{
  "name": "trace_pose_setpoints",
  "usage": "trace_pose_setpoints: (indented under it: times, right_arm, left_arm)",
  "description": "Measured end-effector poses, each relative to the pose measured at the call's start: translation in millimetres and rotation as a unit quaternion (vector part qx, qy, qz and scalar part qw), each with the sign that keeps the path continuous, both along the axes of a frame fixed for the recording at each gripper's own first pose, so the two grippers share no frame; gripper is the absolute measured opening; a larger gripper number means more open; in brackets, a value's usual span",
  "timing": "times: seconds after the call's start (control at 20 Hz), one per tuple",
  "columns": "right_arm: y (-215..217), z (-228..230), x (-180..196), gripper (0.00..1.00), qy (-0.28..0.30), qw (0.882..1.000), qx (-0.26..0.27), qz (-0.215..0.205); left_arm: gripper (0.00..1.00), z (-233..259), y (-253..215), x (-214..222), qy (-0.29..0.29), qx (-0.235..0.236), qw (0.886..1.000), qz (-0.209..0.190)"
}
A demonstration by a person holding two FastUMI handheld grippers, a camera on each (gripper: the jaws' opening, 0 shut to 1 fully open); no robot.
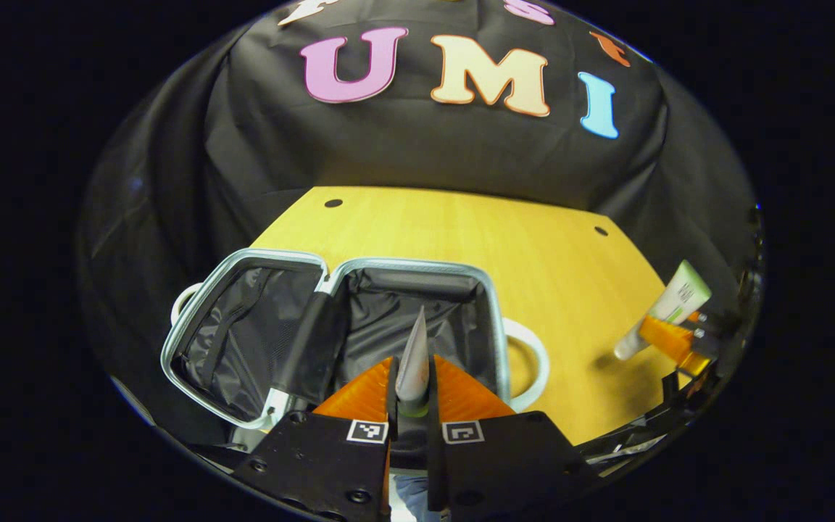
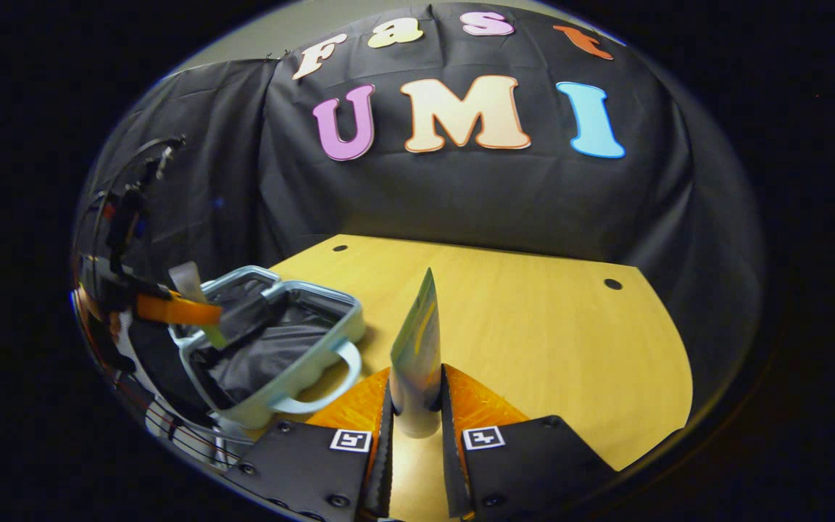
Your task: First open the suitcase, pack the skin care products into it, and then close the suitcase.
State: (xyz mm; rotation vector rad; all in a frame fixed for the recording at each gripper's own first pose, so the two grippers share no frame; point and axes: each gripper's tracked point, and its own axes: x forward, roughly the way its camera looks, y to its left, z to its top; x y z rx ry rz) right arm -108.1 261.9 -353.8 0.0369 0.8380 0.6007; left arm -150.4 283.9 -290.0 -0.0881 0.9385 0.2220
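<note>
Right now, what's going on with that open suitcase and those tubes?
A person is packing skin care tubes into a small suitcase that lies open on the wooden table. The left claw grips a grey tube and holds it over the suitcase's dark lining. The right claw grips a second tube above the bare table, to the side of the suitcase.

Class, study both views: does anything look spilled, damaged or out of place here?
Nothing stands out. The suitcase lies open on the table, dark lining showing. The left claw grips a grey tube above it; the right claw grips a second tube. No spills show.
</note>
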Motion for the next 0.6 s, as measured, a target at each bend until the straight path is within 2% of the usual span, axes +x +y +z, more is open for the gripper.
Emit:
trace_pose_setpoints:
  times: [0.3, 0.5, 0.6]
  right_arm:
    - [100.0, 14.9, -38.7, 0.31, 0.079, 0.994, 0.063, 0.034]
    - [150.7, -0.2, -73.2, 0.31, 0.135, 0.987, 0.07, 0.049]
    - [168.5, -8.5, -84.9, 0.31, 0.155, 0.984, 0.067, 0.048]
  left_arm:
    - [0.13, -57.0, 29.3, -15.3, 0.067, -0.031, 0.997, -0.008]
    - [0.13, -86.2, 30.8, -21.6, 0.1, -0.067, 0.992, -0.025]
    - [0.18, -85.2, 32.2, -18.6, 0.093, -0.077, 0.992, -0.044]
